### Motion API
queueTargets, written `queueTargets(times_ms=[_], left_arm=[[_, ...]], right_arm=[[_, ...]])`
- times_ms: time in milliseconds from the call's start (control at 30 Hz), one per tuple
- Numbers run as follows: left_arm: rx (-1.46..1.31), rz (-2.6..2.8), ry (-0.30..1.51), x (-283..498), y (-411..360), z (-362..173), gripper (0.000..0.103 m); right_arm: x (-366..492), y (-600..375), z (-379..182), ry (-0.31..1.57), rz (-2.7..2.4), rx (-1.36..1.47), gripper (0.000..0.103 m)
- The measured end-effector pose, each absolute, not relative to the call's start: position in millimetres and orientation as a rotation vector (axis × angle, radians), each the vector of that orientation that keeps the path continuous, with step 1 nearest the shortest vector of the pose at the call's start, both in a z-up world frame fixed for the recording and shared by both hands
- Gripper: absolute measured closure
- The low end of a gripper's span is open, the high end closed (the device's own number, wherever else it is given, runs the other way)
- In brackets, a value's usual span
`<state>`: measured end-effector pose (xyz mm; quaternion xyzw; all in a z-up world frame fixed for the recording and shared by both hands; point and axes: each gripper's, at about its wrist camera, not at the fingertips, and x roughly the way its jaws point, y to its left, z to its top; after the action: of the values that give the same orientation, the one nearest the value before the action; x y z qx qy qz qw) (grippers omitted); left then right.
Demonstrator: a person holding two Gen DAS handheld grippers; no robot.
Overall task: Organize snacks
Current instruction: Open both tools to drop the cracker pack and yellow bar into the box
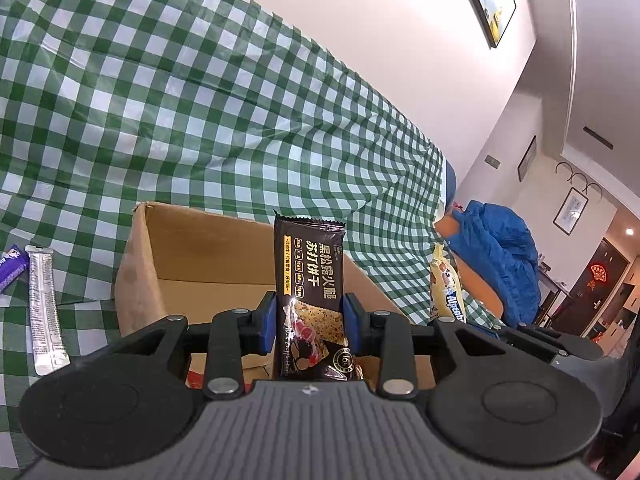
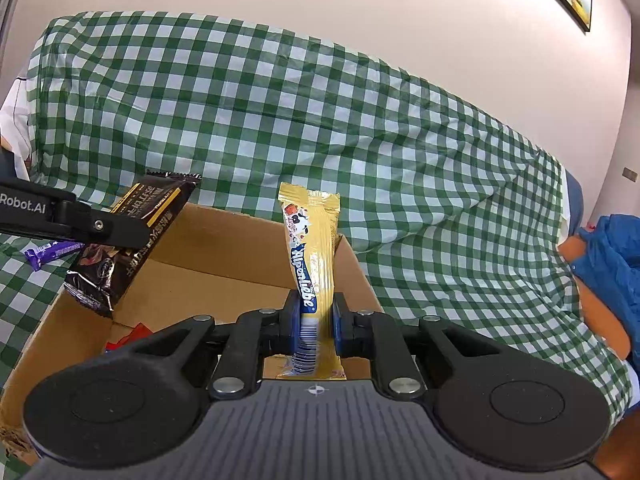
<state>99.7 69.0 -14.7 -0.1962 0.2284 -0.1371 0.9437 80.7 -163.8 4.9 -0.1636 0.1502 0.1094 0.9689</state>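
Over the open cardboard box (image 2: 224, 276) you hold a snack in each gripper. Your left gripper (image 1: 310, 322) is clamped on the dark cracker packet (image 1: 309, 280) across its lower half, the packet standing upright above the box. Your right gripper (image 2: 316, 320) is pinched tight on the yellow candy stick pack (image 2: 310, 248) near its barcode end, and the top leans slightly.

Both look light, with slick foil wrappers. The crackers will likely crush if you squeeze harder, so hold by the flat sides as you do now. The soft candy pack bends; a grip nearer its middle would steady it.

Only the left view shows the silver sachet (image 1: 45, 308) and a purple bar (image 1: 12, 268) lying on the checked cloth (image 1: 200, 120) beside the box. Only the right view shows red wrappers (image 2: 134, 334) already on the box floor.
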Motion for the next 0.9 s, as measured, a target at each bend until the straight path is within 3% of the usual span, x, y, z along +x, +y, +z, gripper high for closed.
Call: queueTargets(times_ms=[233, 300, 367, 433, 900], left_arm=[[-0.428, -0.312, 0.477, 105, 68, -15, 0.065], [-0.441, -0.327, 0.490, 107, 69, -16, 0.053], [-0.431, -0.307, 0.471, 104, 69, -14, 0.043], [-0.426, -0.292, 0.450, 101, 71, -12, 0.041], [-0.255, -0.126, 0.404, 52, 113, 3, 0.035]], right_arm=[[85, -165, 2, 0.325, 0.179, -0.347, 0.087], [89, -163, 0, 0.343, 0.147, -0.367, 0.075], [91, -161, -3, 0.351, 0.108, -0.386, 0.034], [92, -160, -1, 0.339, 0.090, -0.381, 0.025], [84, -120, 13, 0.283, 0.118, -0.243, 0.025]])
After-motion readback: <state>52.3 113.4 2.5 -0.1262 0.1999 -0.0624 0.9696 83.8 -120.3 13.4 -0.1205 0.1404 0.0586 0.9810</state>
